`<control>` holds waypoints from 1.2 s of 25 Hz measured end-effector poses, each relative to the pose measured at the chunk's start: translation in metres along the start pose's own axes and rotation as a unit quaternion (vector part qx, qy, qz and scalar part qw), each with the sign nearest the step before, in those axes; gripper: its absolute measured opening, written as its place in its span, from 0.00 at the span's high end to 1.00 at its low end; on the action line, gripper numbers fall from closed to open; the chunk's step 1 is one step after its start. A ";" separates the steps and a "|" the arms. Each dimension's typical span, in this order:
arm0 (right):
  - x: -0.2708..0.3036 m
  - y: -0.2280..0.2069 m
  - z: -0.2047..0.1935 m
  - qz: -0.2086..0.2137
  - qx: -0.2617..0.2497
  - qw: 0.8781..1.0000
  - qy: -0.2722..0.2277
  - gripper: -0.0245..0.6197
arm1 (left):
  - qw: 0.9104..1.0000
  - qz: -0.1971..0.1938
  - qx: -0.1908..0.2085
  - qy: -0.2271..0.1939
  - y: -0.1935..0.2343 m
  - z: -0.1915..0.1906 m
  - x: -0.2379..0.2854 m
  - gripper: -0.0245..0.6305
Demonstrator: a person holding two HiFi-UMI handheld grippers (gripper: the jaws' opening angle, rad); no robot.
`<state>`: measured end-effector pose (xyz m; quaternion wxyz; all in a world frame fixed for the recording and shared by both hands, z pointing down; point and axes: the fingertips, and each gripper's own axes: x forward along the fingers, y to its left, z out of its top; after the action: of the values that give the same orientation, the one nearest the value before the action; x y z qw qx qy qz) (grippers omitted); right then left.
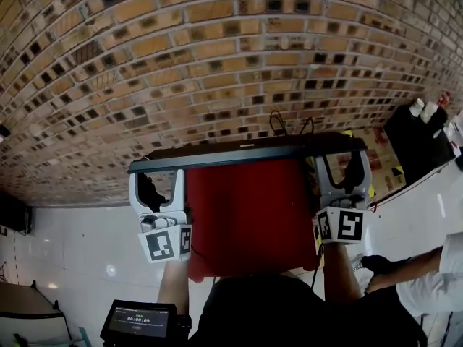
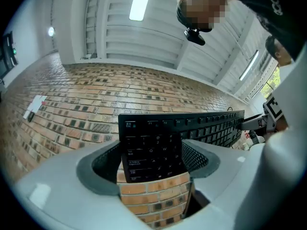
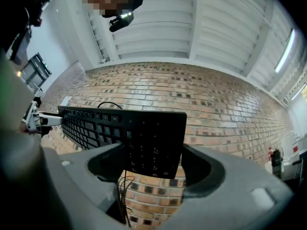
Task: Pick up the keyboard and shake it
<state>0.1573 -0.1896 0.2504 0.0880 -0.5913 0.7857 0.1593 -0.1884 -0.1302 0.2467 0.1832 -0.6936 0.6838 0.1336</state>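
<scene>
A black keyboard (image 1: 246,152) is lifted off the red table (image 1: 249,223) and seen edge-on in the head view as a long dark bar in front of the brick wall. My left gripper (image 1: 156,176) is shut on its left end, my right gripper (image 1: 340,166) on its right end. In the left gripper view the keyboard's end (image 2: 152,145) fills the gap of that gripper (image 2: 151,164), keys facing the camera. The right gripper view shows the number-pad end (image 3: 153,143) wedged in the right gripper (image 3: 152,166), with its cable (image 3: 123,195) hanging below.
A brick wall (image 1: 217,56) stands close behind the table. The keyboard's cable (image 1: 278,121) loops up at the far edge. A black case (image 1: 416,143) and a person's arm (image 1: 427,262) are at the right. A small screen device (image 1: 137,320) sits low left.
</scene>
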 end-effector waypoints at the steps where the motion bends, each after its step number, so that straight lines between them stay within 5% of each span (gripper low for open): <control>1: 0.000 0.001 0.000 0.002 0.000 1.000 0.000 0.44 | 1.000 0.001 0.000 0.000 0.001 0.000 -0.001 0.35; 8: 0.009 0.016 0.046 0.021 -0.033 0.998 -0.043 0.44 | 0.998 0.030 -0.019 -0.042 0.018 0.023 -0.011 0.35; 16: 0.019 0.060 0.126 0.069 -0.126 0.981 -0.134 0.44 | 0.985 0.094 -0.100 -0.101 0.048 0.020 -0.039 0.35; 30: 0.027 0.092 0.136 0.094 -0.164 0.972 -0.141 0.44 | 0.977 0.119 -0.136 -0.114 0.070 0.002 -0.051 0.34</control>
<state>0.0543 -0.1426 0.1281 0.0841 -0.4923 0.7807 0.3755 -0.2592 -0.0833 0.2625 0.1467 -0.6055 0.7119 0.3241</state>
